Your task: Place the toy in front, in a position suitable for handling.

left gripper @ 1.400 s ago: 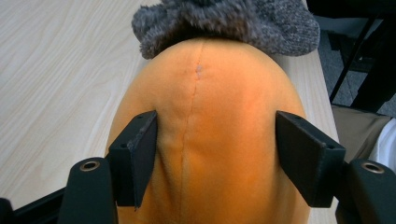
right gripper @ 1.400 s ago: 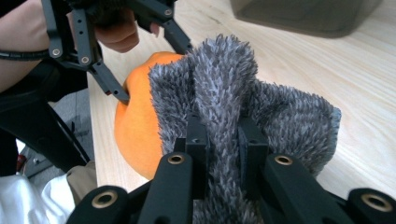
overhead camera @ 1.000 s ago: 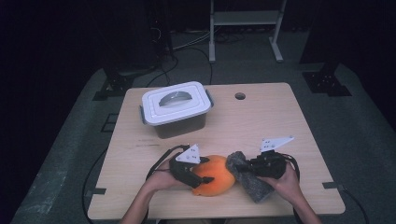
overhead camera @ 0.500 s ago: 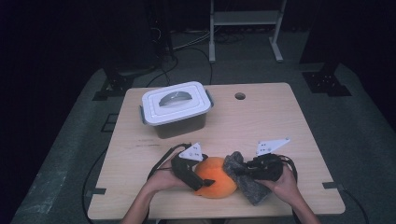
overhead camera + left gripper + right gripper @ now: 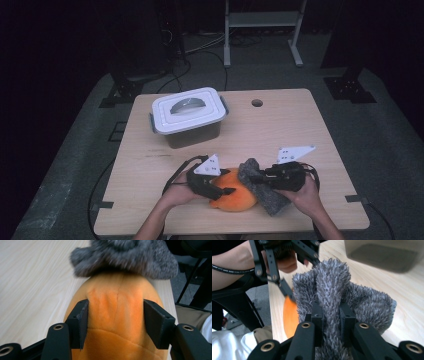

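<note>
Fuzzy grey cloth (image 5: 342, 297) drapes a rounded orange plush (image 5: 120, 315).

Both forearms reach in low and level; the left gripper (image 5: 115, 315), its jaws just closing, pinches soft stuff; the right gripper (image 5: 331, 315) is clamped tight.
</note>
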A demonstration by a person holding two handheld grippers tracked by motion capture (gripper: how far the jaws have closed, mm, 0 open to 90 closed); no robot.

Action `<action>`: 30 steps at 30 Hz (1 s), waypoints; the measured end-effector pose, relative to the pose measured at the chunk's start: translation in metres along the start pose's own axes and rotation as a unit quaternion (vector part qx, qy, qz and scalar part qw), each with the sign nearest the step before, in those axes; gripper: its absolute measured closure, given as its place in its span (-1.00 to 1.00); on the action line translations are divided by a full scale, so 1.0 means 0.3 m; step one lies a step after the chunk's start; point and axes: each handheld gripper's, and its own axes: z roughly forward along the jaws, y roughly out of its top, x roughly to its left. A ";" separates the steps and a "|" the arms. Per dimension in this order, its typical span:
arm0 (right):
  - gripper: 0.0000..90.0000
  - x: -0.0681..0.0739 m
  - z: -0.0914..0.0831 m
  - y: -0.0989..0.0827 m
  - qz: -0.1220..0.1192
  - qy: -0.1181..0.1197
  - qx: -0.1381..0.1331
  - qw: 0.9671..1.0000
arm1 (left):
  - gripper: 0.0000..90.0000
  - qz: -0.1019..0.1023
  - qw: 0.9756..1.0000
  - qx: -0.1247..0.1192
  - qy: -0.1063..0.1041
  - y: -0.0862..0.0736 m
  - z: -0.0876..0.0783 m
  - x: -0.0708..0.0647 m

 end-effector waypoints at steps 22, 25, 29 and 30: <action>0.72 0.006 -0.024 -0.008 -0.007 -0.010 0.011 1.000 | -0.11 0.000 0.999 -0.025 0.026 -0.002 -0.007 0.001; 0.72 0.020 -0.007 0.016 -0.019 -0.013 0.008 1.000 | -0.12 0.014 0.999 -0.022 0.034 0.006 -0.003 -0.010; 0.72 0.011 0.012 -0.002 -0.017 -0.007 0.024 1.000 | -0.28 -0.004 1.000 -0.023 0.019 -0.003 -0.008 0.003; 0.72 0.010 0.013 -0.008 -0.017 -0.009 0.029 0.999 | -0.40 -0.017 1.000 -0.018 0.014 -0.003 -0.007 0.009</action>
